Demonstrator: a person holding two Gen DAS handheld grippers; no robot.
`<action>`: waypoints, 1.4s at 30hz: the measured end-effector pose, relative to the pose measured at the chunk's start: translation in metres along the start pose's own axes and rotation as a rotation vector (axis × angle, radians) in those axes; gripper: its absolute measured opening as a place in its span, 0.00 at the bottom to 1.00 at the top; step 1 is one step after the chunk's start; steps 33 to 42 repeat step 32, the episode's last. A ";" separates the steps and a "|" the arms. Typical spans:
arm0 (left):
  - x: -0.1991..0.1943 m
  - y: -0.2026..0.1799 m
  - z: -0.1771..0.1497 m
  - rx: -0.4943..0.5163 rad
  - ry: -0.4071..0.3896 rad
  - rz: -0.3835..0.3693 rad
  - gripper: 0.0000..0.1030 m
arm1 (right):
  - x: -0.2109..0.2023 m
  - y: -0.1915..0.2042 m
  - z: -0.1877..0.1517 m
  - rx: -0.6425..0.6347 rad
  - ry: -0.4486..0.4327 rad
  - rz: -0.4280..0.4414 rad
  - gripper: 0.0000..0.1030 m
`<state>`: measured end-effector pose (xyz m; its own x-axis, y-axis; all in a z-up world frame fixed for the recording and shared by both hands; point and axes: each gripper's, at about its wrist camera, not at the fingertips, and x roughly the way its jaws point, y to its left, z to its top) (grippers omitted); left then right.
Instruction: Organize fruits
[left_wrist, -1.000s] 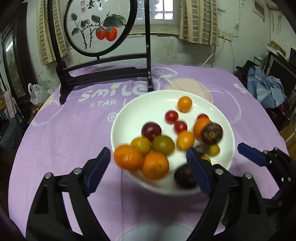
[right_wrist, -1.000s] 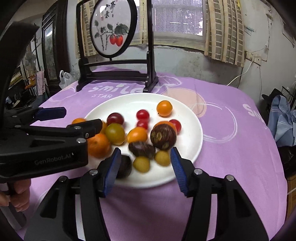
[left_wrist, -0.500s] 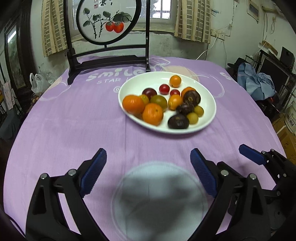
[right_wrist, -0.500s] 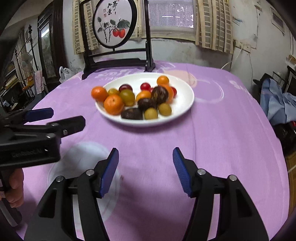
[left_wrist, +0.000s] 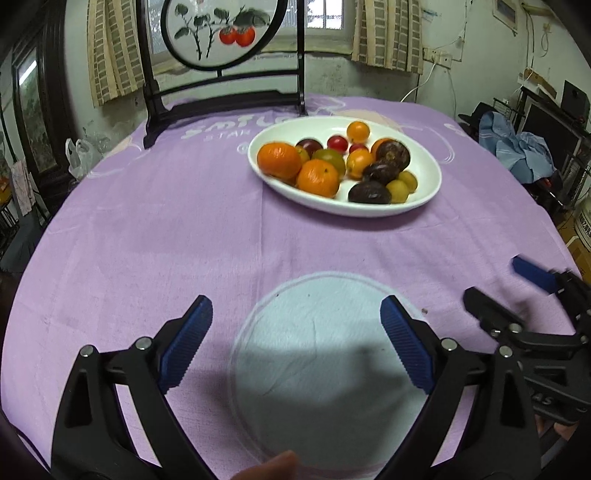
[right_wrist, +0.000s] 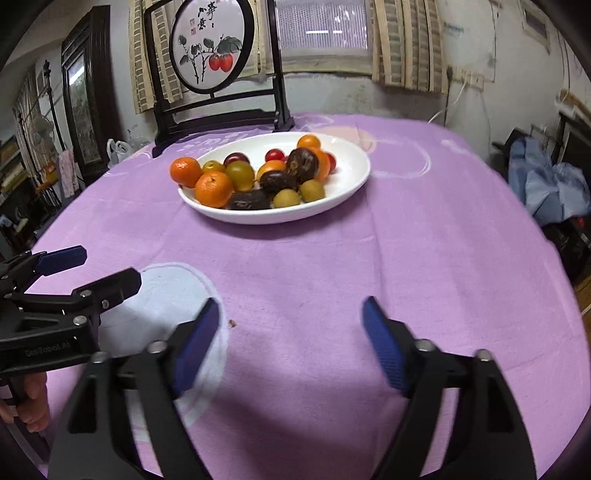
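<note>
Purple cloth (left_wrist: 155, 236) with pale printed circles and white lettering covers the round table from edge to edge. Near the far side sits a white oval plate (left_wrist: 424, 195) piled with fruit: two oranges (left_wrist: 317, 177) on its left, dark passion fruits (left_wrist: 369, 192) and small yellow-green fruits (right_wrist: 286, 198) toward the near right, red cherry tomatoes (left_wrist: 337, 142) and a small orange tomato (left_wrist: 358, 131) farther back. Behind the plate stands a dark wooden screen (right_wrist: 212, 48) with a round painted panel of red fruit on a branch. Beyond it are a stained wall, a window and striped curtains (right_wrist: 406, 44); blue clothing (right_wrist: 554, 188) is heaped at the right, a dark cabinet (right_wrist: 85, 110) stands at the left.

The left gripper (left_wrist: 295, 343) hovers over a pale circle (left_wrist: 317, 350) on the near cloth, jaws spread wide and holding nothing. The right gripper (right_wrist: 291, 343) is just beside it to the right, equally wide apart and empty, well short of the plate.
</note>
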<state>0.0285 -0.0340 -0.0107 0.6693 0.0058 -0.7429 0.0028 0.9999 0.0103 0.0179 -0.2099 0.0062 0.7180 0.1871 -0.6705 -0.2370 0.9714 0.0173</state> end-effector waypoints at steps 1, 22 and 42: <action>0.002 0.001 0.000 -0.002 0.004 -0.003 0.91 | -0.001 0.000 0.000 -0.008 -0.010 -0.008 0.92; 0.024 0.000 -0.015 0.000 0.104 -0.014 0.95 | 0.020 0.000 -0.015 0.014 0.158 -0.004 0.98; 0.040 0.005 -0.020 -0.032 0.135 0.039 0.98 | 0.024 0.001 -0.024 0.015 0.220 0.012 0.98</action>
